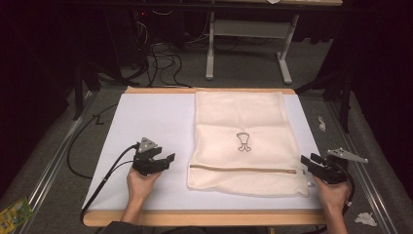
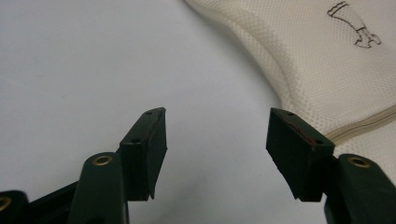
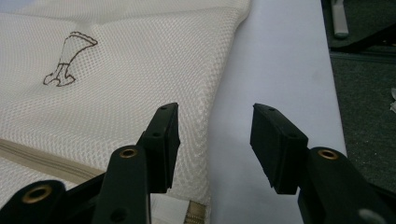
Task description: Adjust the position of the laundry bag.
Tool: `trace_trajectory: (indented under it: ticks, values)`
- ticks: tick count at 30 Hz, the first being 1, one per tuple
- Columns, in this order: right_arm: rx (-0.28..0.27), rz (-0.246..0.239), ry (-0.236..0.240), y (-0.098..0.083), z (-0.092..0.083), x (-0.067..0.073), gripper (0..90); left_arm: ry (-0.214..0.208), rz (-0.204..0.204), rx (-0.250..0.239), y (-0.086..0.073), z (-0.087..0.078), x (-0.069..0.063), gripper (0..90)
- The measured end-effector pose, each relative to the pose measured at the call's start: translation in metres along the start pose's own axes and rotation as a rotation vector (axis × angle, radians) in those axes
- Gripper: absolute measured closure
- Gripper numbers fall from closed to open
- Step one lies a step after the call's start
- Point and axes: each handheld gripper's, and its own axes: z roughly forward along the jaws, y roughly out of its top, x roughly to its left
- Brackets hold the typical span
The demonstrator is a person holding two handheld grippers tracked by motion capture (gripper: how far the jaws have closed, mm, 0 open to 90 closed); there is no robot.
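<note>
Mesh bag (image 1: pixel 243 141) flat on white sheet (image 1: pixel 146 122) atop bench (image 1: pixel 204 218), right of centre, zip (image 1: pixel 243 169) running across near end, small drawn mark (image 1: pixel 243 142) mid-panel. Right gripper (image 1: pixel 311 161) just beside bag's near right corner, jaws released, nothing between. Left gripper (image 1: pixel 163 158) on bare sheet, apart from bag's left edge, jaws spread wide, empty. Cable (image 1: pixel 104 178) trailing off left gripper toward bench front.
</note>
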Motion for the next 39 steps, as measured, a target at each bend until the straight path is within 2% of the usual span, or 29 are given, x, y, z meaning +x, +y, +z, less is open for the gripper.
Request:
trace_trajectory:
  ticks: [4, 6, 9, 19, 20, 25, 26, 31, 35, 39]
  values:
    - [0.016, 0.008, 0.009, 0.001, 0.001, 0.002, 52.6, -0.011, 0.012, 0.019, 0.002, 0.005, -0.007, 38.1]
    - [0.034, 0.001, 0.017, 0.002, 0.002, 0.004, 52.5, -0.032, 0.010, 0.033, 0.005, 0.010, -0.013, 37.6]
    - [0.049, -0.002, 0.019, 0.003, 0.004, 0.005, 52.4, -0.038, 0.028, 0.050, 0.008, 0.016, -0.020, 37.4]
    - [0.110, -0.002, 0.016, 0.006, 0.012, 0.009, 52.4, -0.073, 0.050, 0.074, 0.019, 0.034, -0.040, 36.6]
    - [0.113, 0.001, 0.017, 0.007, 0.013, 0.009, 52.3, -0.080, 0.039, 0.078, 0.020, 0.036, -0.041, 36.6]
    - [0.137, 0.004, 0.016, 0.008, 0.016, 0.010, 52.1, -0.081, 0.049, 0.106, 0.024, 0.044, -0.046, 36.5]
    - [0.141, -0.002, 0.017, 0.009, 0.017, 0.009, 52.1, -0.097, 0.035, 0.108, 0.025, 0.047, -0.047, 36.5]
    - [0.166, 0.009, 0.020, 0.011, 0.021, 0.010, 51.8, -0.093, 0.043, 0.141, 0.028, 0.057, -0.053, 36.5]
    - [0.191, 0.014, 0.024, 0.014, 0.024, 0.010, 51.8, -0.103, 0.011, 0.145, 0.030, 0.062, -0.051, 37.0]
    - [0.219, 0.021, 0.031, 0.016, 0.028, 0.011, 52.0, -0.100, 0.015, 0.172, 0.030, 0.067, -0.052, 37.2]
